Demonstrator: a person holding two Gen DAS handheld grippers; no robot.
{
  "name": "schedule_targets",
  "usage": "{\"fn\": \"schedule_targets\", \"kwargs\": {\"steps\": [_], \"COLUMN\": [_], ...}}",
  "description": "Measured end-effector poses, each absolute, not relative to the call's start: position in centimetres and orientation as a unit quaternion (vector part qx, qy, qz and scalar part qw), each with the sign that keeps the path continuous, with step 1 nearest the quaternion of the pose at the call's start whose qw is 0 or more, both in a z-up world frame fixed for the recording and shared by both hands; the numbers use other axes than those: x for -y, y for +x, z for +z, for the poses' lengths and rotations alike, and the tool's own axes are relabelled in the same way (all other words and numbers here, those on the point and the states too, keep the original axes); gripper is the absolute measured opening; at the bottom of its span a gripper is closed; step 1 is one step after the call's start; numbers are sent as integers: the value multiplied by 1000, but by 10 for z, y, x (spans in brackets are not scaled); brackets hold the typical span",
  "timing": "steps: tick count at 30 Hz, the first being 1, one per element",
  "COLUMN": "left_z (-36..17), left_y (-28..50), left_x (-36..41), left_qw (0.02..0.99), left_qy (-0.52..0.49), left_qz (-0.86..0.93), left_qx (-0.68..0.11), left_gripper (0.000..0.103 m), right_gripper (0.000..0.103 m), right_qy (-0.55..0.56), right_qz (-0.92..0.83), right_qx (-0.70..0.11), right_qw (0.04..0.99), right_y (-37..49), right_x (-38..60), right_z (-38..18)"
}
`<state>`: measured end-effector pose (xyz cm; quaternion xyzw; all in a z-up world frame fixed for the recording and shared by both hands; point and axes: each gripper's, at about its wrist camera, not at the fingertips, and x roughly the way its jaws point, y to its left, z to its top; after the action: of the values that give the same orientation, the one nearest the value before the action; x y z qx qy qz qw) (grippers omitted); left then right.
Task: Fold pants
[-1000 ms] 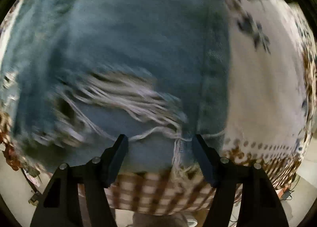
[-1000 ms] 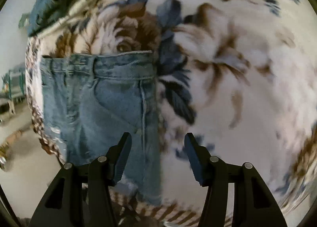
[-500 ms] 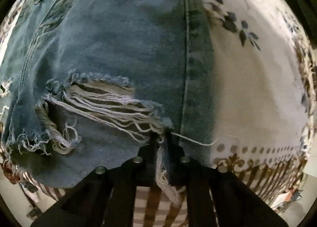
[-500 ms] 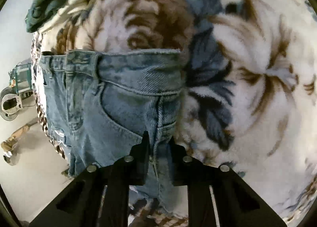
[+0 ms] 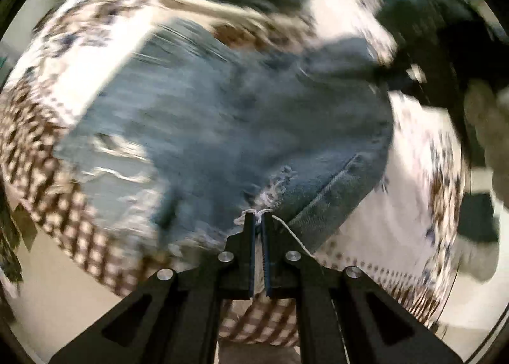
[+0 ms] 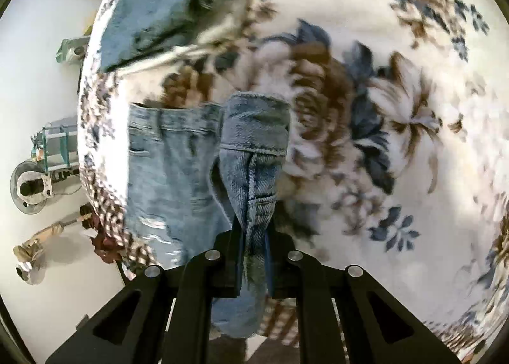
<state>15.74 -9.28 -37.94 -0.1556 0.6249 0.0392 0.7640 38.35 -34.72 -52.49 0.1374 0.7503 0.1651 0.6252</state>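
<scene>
Light blue ripped denim shorts (image 5: 222,128) lie on a floral blanket. My left gripper (image 5: 259,219) is shut on the frayed hem of the shorts and lifts that edge; the view is blurred by motion. My right gripper (image 6: 254,230) is shut on the waistband side of the shorts (image 6: 251,147), which rises folded over the rest of the denim (image 6: 171,173).
The white blanket (image 6: 397,109) with brown and blue flowers and a checked border (image 5: 47,179) covers the table. Another folded blue-green garment (image 6: 159,4) lies at the far end. Floor and equipment (image 6: 35,185) show to the left of the table edge.
Both grippers, shut on the shorts half a second ago, have lifted their edges and swung them over; the right side of the shorts now stands up off the blanket.
</scene>
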Motion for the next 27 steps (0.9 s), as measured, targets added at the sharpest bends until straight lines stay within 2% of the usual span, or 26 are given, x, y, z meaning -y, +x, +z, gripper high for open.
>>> {"fn": "schedule_targets", "kwargs": {"steps": [2,4,8,9,18,20,21,22,23,24,25,26,27], "left_z": [-368,-397,-405,-413,-494,-517,-524,-530,-532,-533,-533,-533,-531], "left_y": [151,167,169,172,174,170,167,160,152,140,130,119,110], "left_x": [55,51,-15,-12,-104,-115,-116,-123,-128,-136,-142,-148,-151], "left_qw": [772,773,769,768,725,707,699,686,677,664,653,642,635], "left_qy": [-177,-196,-234,-238,-270,-286,-290,-303,-325,-365,-395,-422,-440], "left_qz": [63,83,124,134,213,207,206,216,222,225,228,232,235], "left_qx": [-607,-597,-581,-579,-597,-612,-620,-625,-622,-613,-605,-597,-590], "left_gripper": [2,2,0,0,0,1,2,2,3,9,14,33,62], "right_gripper": [11,11,11,11,12,18,34,60,72,85,85,85,85], "right_qy": [135,121,74,63,-49,-57,-54,-48,-36,-26,-20,-18,-15], "right_qz": [172,185,213,216,197,194,202,216,232,241,253,258,263], "right_qx": [-745,-742,-733,-733,-766,-780,-786,-791,-796,-794,-789,-785,-777], "right_qw": [630,634,642,642,609,592,582,570,558,557,560,563,572], "right_y": [385,386,398,404,416,416,416,416,416,415,413,412,411], "right_x": [325,289,197,172,-3,-19,-24,-27,-28,-25,-18,-13,-1], "right_z": [-507,-492,-476,-476,-572,-594,-601,-605,-606,-601,-591,-584,-572]}}
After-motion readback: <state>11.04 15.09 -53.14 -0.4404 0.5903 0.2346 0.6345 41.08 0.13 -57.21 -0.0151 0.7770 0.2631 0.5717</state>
